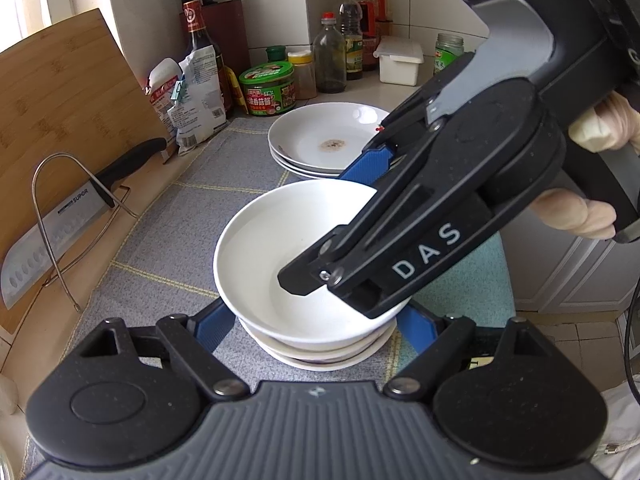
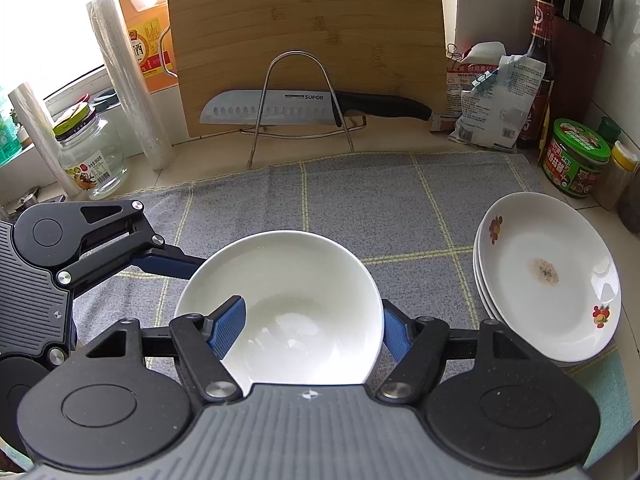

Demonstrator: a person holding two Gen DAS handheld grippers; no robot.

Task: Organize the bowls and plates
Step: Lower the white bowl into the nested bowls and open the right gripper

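Observation:
A white bowl (image 1: 264, 248) (image 2: 296, 280) tops a stack of bowls (image 1: 320, 354) on the grey checked mat (image 1: 160, 240) (image 2: 360, 200). My right gripper (image 1: 332, 228) (image 2: 312, 330) is shut on that top bowl, one blue finger (image 2: 230, 328) inside it and the other outside its wall. My left gripper (image 1: 316, 316) straddles the stack low down. Its blue fingers (image 1: 212, 324) flank the bowls, with the tips hidden under the top bowl's rim, so contact is unclear. Just beyond the bowls sits a stack of white flowered plates (image 1: 320, 140) (image 2: 548, 280), and the top plate has a brown stain.
A bamboo cutting board (image 2: 304, 32) leans on the wall, with a knife (image 2: 272, 110) on a wire rack (image 2: 298, 100) in front of it. Sauce bottles (image 1: 352, 36), a green jar (image 2: 576, 160), packets (image 2: 488, 96), a glass jar (image 2: 88, 160) and film rolls (image 2: 128, 80) line the counter's back.

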